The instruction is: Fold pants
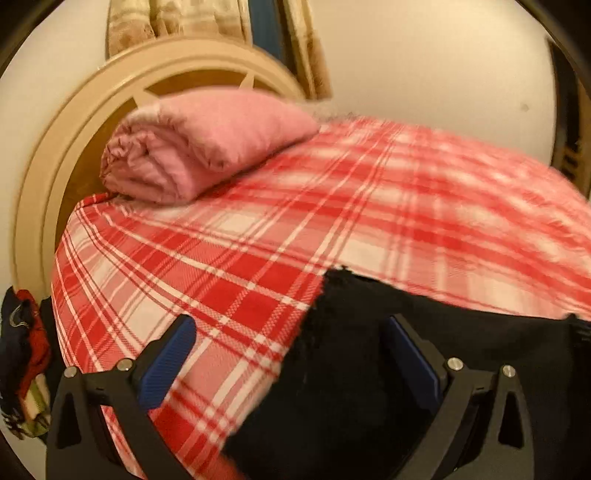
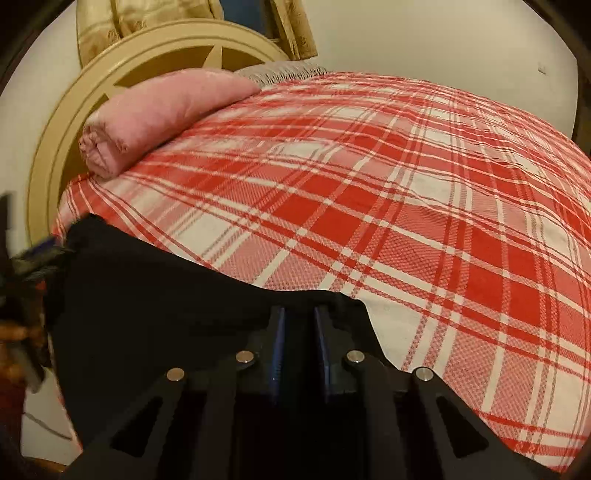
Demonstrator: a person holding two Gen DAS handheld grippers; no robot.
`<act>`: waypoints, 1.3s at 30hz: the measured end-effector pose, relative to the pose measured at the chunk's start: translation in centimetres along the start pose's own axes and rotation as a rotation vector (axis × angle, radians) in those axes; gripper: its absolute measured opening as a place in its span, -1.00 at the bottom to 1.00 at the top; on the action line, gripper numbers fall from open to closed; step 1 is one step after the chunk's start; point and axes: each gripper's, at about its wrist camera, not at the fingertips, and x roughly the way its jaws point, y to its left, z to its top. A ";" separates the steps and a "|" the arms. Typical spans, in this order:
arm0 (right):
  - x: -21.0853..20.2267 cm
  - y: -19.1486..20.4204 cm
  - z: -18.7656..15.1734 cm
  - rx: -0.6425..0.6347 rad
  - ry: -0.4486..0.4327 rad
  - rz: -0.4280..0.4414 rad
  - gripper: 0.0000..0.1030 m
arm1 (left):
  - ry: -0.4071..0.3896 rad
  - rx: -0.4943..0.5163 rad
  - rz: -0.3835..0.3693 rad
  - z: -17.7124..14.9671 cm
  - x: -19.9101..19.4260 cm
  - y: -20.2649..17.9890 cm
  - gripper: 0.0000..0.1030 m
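Note:
Black pants [image 1: 369, 369] lie on the near edge of a red and white plaid bedspread [image 1: 332, 206], with a frayed hem pointing up the bed. My left gripper [image 1: 295, 336] stands open and wide; the hem sits between its blue pads, the right pad [image 1: 410, 354] against the cloth and the left one over bare bedspread. In the right wrist view the pants [image 2: 166, 295] spread to the left. My right gripper [image 2: 300, 328] has its jaws close together, shut on a fold of the black cloth. The left gripper [image 2: 40, 251] shows blurred at the pants' far corner.
A rolled pink blanket [image 1: 199, 147] lies at the head of the bed against a cream round headboard [image 1: 48, 166]. A heap of coloured clothes [image 1: 26, 362] sits off the bed's left side. Curtains [image 1: 177, 22] hang behind.

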 end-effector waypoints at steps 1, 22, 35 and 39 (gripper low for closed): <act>-1.7 -0.6 -0.1 0.039 -0.048 0.005 -0.65 | 0.026 0.000 -0.004 -0.1 0.8 0.0 1.00; -1.0 -0.4 -3.4 0.022 0.025 -0.156 -0.57 | -0.041 -0.242 -0.020 -3.9 -6.6 12.7 1.00; -0.4 0.4 -3.4 -0.017 0.019 -0.207 -0.54 | 0.078 -0.468 -0.507 -7.8 -4.1 8.1 0.27; -0.4 0.4 -3.4 -0.017 0.019 -0.207 -0.53 | 0.061 -0.539 -0.547 -7.4 -3.1 8.0 0.01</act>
